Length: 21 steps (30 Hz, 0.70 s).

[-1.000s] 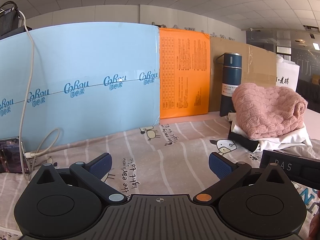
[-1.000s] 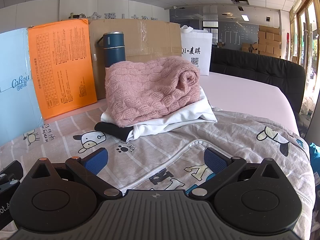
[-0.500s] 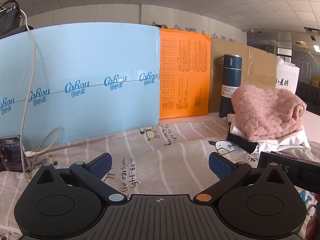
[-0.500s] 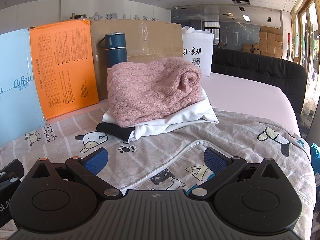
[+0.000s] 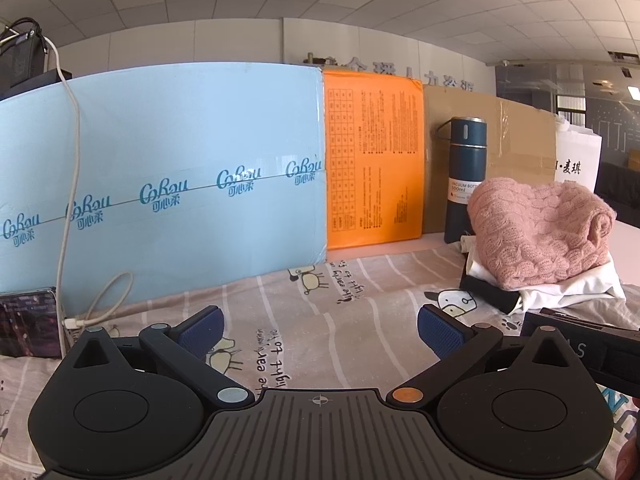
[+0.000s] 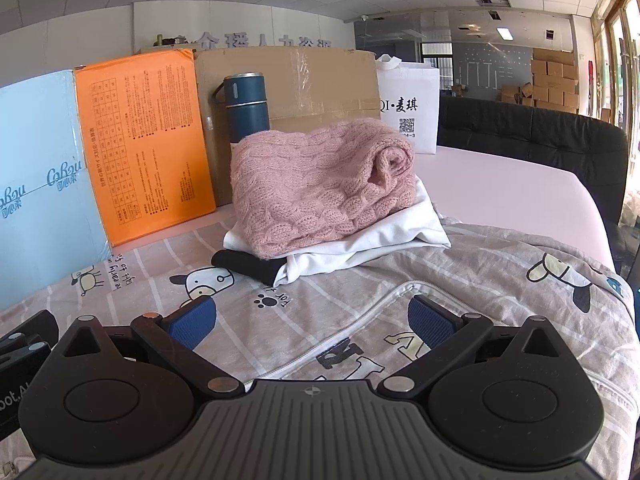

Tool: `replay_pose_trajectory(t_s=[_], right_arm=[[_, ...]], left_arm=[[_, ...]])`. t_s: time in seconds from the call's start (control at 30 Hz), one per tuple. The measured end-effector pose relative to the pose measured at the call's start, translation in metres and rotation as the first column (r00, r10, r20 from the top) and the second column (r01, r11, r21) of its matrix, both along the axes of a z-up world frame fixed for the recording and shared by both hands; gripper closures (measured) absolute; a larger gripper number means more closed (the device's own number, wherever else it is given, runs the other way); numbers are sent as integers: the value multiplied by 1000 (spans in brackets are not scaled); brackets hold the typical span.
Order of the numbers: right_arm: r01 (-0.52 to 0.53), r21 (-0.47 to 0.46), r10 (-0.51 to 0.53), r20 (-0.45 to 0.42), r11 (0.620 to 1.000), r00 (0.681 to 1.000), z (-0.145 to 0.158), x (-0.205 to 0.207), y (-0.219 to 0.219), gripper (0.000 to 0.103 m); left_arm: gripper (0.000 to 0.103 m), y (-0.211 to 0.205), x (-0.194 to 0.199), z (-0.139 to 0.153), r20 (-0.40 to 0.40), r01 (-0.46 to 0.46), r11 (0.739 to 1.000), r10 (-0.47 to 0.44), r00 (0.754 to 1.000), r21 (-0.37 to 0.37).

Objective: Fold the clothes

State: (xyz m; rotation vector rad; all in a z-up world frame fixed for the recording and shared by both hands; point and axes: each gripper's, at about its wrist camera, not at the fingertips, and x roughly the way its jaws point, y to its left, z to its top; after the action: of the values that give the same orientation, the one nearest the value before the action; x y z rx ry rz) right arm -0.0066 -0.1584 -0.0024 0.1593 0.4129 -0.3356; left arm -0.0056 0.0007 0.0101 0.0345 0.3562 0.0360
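A stack of folded clothes stands on the cartoon-print cloth (image 6: 360,280): a pink knitted sweater (image 6: 324,184) on a white garment (image 6: 360,248) on a black one (image 6: 248,266). The stack also shows at the right of the left wrist view, with the pink sweater (image 5: 540,232) on top. My left gripper (image 5: 320,330) is open and empty above the printed cloth (image 5: 280,312), left of the stack. My right gripper (image 6: 312,320) is open and empty above the cloth, just in front of the stack. A zipper seam (image 6: 352,320) runs between its fingers.
A light blue board (image 5: 160,192), an orange board (image 5: 374,164) and a cardboard sheet (image 6: 288,76) stand along the back. A dark blue flask (image 6: 245,108) stands behind the stack. A white bag (image 6: 408,108) is at the back right. A phone (image 5: 28,326) and white cable (image 5: 68,200) are at left.
Both views have shifted slightly, and the stack sits a little further right in the right wrist view. Both grippers stay open and empty.
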Motion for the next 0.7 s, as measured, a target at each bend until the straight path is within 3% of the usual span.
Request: replay_pose_trajectory(t_s=[0.43,0.6,0.7], right_arm=[[-58,32,56,39,998,998,4,-10,-1,0],[-155,62,142,175,986,974,0,-25,-4,0],[-178,95,159,182,979,970,1,-26,-5,0]], left_arm=[[0,24,-41,22,39,-141,990,140,989,10],[0,40,-67,23,30,-180,983,179,983,25],[0,50,-84,22,36,-217,976,216,976,34]])
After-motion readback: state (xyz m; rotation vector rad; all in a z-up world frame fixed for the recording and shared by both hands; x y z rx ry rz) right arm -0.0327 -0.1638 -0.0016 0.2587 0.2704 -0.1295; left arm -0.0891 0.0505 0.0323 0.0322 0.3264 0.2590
